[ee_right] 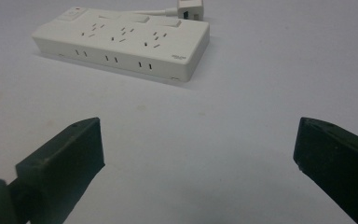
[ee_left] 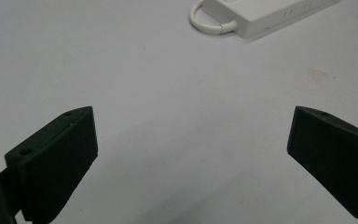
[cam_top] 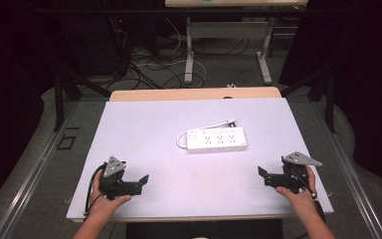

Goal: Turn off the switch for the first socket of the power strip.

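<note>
White power strip (cam_top: 217,140) with short cord and plug (cam_top: 231,120): mid-bench (cam_top: 144,129), flat. Left hand-held gripper (cam_top: 140,181): near left edge, jaws wide apart, empty. Right hand-held gripper (cam_top: 263,175): near right edge, likewise spread, empty.

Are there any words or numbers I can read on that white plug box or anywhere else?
None can be read.
Power strip: a small dark mark at its top corner near the end, in the right gripper view, too small and blurred to read.
Its red switch: no legible marking.
Grippers and table: no text visible.
</note>
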Available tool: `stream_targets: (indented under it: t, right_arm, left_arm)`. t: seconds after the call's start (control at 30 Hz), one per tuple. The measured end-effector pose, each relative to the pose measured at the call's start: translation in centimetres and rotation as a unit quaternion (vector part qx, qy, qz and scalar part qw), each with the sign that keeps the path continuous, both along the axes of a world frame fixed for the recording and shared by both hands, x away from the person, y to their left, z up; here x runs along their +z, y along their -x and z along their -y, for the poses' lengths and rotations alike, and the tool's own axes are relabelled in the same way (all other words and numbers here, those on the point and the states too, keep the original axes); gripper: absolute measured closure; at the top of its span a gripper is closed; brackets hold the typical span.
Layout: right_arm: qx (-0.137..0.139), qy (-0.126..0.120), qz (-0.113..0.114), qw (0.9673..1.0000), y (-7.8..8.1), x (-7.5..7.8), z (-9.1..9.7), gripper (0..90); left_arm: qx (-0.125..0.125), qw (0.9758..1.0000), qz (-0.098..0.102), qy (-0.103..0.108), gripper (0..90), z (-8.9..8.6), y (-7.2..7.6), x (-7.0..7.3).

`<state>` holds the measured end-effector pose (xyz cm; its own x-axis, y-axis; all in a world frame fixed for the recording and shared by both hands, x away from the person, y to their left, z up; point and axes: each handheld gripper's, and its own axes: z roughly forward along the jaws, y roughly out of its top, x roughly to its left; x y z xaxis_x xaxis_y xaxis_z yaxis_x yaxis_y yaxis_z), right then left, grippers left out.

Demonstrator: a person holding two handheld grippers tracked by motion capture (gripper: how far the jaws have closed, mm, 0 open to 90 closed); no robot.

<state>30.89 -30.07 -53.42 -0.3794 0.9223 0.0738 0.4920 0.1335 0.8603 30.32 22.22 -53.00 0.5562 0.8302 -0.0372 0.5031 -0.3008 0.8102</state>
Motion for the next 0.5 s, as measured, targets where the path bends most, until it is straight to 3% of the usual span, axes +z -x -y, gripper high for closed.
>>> stream_targets:
  t: [0.5]
  right_arm:
    - [-0.008,-0.013,-0.021,0.9997,-0.57,-0.85,0.56,1.5]
  left_arm:
    - [-0.002,1.0,0.001,-0.001,1.9,0.0,-0.02,0.01]
